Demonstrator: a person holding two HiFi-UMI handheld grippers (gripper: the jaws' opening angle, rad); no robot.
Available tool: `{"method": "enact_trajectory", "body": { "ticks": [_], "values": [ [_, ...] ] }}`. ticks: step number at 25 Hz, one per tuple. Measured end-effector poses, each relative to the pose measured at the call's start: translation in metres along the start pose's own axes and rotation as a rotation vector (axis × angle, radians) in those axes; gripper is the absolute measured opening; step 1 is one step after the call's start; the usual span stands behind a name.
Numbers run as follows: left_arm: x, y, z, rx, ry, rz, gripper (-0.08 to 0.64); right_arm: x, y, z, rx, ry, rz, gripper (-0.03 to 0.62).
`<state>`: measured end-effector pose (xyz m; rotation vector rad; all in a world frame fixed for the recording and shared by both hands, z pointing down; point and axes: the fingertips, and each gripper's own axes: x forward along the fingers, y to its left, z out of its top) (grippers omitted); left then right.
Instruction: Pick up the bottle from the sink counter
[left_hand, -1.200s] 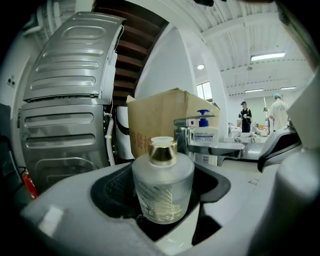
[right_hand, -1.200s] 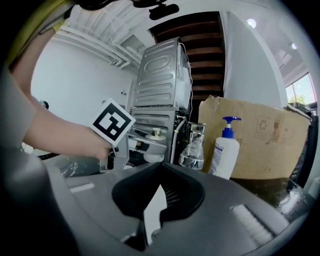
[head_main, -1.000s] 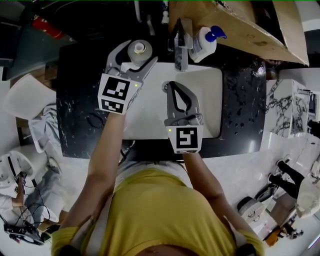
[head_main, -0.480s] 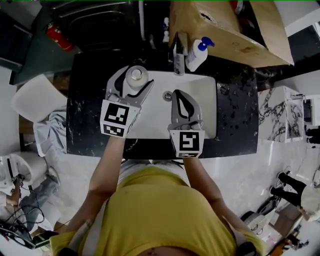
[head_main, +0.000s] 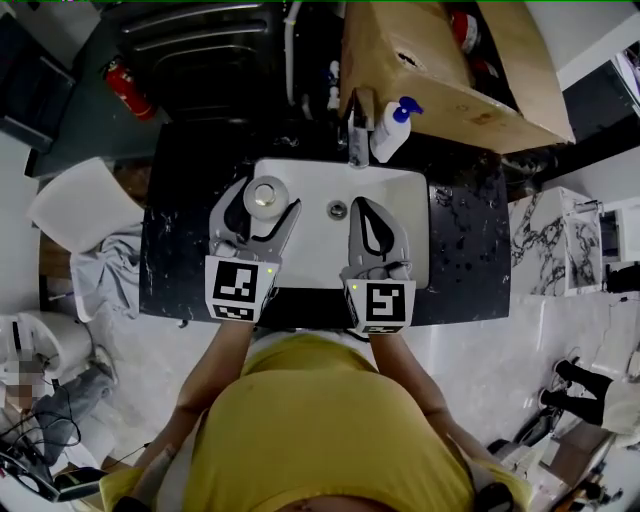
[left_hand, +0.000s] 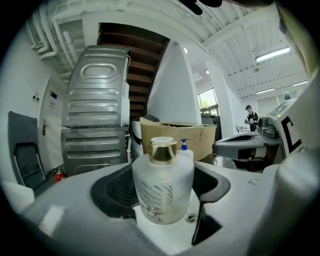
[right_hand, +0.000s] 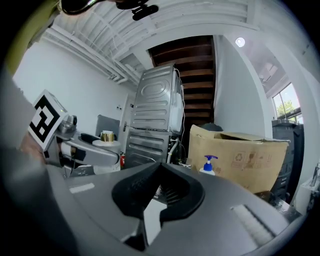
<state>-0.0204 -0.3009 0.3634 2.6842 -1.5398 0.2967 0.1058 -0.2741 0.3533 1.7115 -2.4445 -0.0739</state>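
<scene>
Both grippers have come back toward the person. The left gripper's (head_main: 262, 203) jaws hold the bottle (left_hand: 162, 186), standing straight up, cap on top. The right gripper's (right_hand: 159, 170) jaws are pressed together, empty.

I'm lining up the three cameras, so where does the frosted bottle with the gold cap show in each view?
Head view: bottle left of centre, at the sink's left edge.
Left gripper view: bottle dead centre, close up.
Right gripper view: bottle small, at far left.
Shared landmark: the cardboard box.
</scene>
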Motion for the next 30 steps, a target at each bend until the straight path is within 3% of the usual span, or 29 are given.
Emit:
{"method": "enact_trajectory", "body": {
  "ticks": [6,30],
  "values": [
    [-0.015,-0.003,-0.003,-0.007,-0.007,0.022,0.338,-0.012,0.005,0.014,0.000,-0.039,0.000,0.000],
    [-0.012,-0.005,-0.003,0.001,-0.014,0.002,0.339,-0.007,0.006,-0.002,0.002,0.001,0.022,0.000]
  ]
}}
